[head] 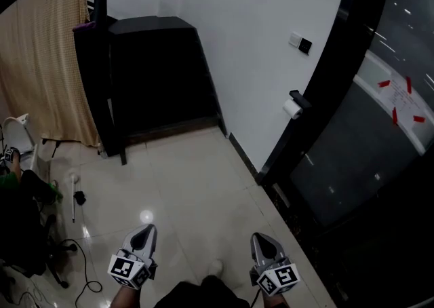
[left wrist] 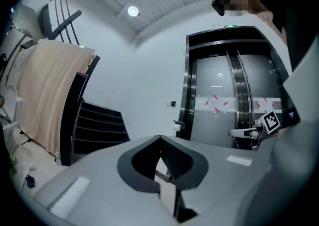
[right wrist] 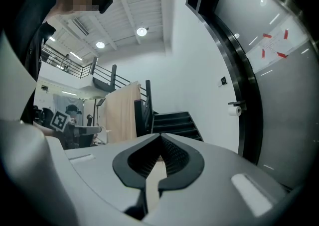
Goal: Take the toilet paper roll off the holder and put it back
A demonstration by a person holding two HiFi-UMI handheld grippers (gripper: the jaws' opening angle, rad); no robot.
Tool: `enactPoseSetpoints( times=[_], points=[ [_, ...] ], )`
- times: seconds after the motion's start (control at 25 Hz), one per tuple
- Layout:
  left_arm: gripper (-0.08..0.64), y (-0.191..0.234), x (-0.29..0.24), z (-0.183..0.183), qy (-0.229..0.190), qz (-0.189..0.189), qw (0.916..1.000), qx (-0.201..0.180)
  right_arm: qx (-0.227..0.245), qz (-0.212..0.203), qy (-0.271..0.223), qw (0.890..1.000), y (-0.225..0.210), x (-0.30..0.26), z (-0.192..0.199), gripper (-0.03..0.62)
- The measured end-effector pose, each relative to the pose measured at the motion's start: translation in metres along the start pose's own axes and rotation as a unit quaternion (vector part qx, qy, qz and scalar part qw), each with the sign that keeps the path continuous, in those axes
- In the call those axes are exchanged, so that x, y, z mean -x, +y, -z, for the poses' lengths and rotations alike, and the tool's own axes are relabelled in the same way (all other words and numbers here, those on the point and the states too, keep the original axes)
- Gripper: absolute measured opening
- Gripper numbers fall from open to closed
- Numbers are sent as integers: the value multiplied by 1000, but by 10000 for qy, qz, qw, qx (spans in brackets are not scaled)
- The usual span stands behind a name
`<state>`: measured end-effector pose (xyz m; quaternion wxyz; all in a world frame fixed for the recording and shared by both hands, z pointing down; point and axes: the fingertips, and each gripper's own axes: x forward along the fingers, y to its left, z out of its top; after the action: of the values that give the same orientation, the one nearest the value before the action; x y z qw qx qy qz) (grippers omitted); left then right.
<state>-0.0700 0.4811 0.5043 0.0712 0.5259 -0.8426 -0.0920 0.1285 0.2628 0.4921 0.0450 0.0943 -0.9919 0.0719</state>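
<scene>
- Cloth (head: 47, 62): a beige, woven sheet hanging limp in soft folds at the far left.
- Stairs (head: 156, 76): a matte black, boxy flight with hard edges, standing against the wall.
- Left claw (head: 148, 229): clenched on nothing. Its ribbed dark pads meet at the tips inside a smooth grey shell, and it is held low, well apart from the roll.
- Floor (head: 183, 178): pale glossy tiles that mirror a ceiling lamp.
- Right claw (head: 260, 237): also clenched and empty, with the tips together. It has the same grey shell and ribbed pads, and is the nearer of the two to the wall side.
- Wall (head: 251, 49): flat white and smooth, carrying a small switch (head: 300, 42).
- Roll (head: 292, 108): a small white cylinder sitting on the holder on the wall, just beside the dark door frame. It is likely very light, soft and easy to crush. Its paper skin should grip well against ribbed pads, but the loose end may unwind.
- I would pinch it gently across the round body, near the middle, and slide it off along the bar rather than squeeze the ends.
- Holder (head: 297, 99): a short, rigid black bracket that looks like metal, directly above the roll.
- Door (head: 380, 137): a dark glossy panel, curved in this view, marked with strips of red tape (head: 384, 83).
</scene>
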Motion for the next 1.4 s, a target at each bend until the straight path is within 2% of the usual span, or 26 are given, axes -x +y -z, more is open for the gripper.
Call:
enactPoseSetpoints(
  times=[0.24,0.48,0.68,0.88,1.12,1.4],
  points=[
    [2,10,-55,-1,69,-21,9999,-127,-213,22,-42,9998,-42,-53,0,14],
    [2,33,-120,-16,76,-314,9993,-211,-279,-430,-182,9985,-73,-135,-12,14],
    [2,31,-193,-33,-38,-317,9992,-246,-225,-557,-269,9978,-125,-179,-32,14],
    [2,20,-276,-25,-3,-49,9995,-312,-198,-172,-428,9987,-199,-199,-47,14],
    [2,-20,-374,-22,-26,392,9987,-316,-333,423,-465,9975,-294,-197,-48,14],
    [2,-40,-441,-5,280,886,9952,-302,-443,838,-367,9948,-343,-203,-43,14]
  ],
)
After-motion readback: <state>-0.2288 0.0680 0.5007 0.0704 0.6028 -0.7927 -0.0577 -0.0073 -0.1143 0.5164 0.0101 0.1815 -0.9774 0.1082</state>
